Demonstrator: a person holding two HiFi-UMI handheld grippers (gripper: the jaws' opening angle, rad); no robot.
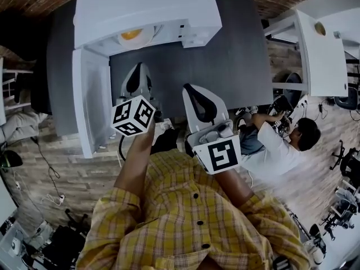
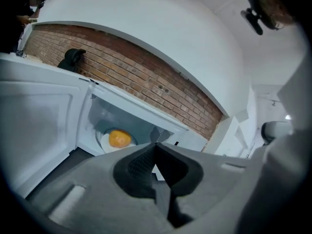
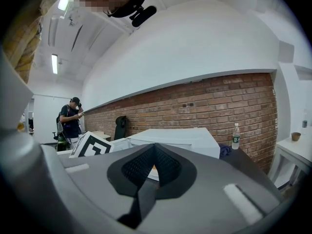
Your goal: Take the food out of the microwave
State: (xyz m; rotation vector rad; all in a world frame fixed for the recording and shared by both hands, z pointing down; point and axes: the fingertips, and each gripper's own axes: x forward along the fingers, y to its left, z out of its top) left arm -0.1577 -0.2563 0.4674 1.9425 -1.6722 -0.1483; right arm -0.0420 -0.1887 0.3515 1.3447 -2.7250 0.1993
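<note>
The orange food (image 2: 119,138) is sitting on its white plate (image 2: 104,141) inside the open-doored white microwave (image 1: 146,10) by the dark tabletop's (image 1: 225,55) far edge, while the left gripper (image 2: 156,146) and right gripper (image 3: 154,146) are hovering before it, jaws pressed together on nothing

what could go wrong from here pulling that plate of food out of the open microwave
1. Both the left gripper and the right gripper are shut; going in that way would likely shove the plate deeper rather than grip it.
2. The round orange food sits loose on the plate; a tilted one-sided rim grip could roll it off.
3. The open door stands close beside the left gripper and could get bumped.
</note>
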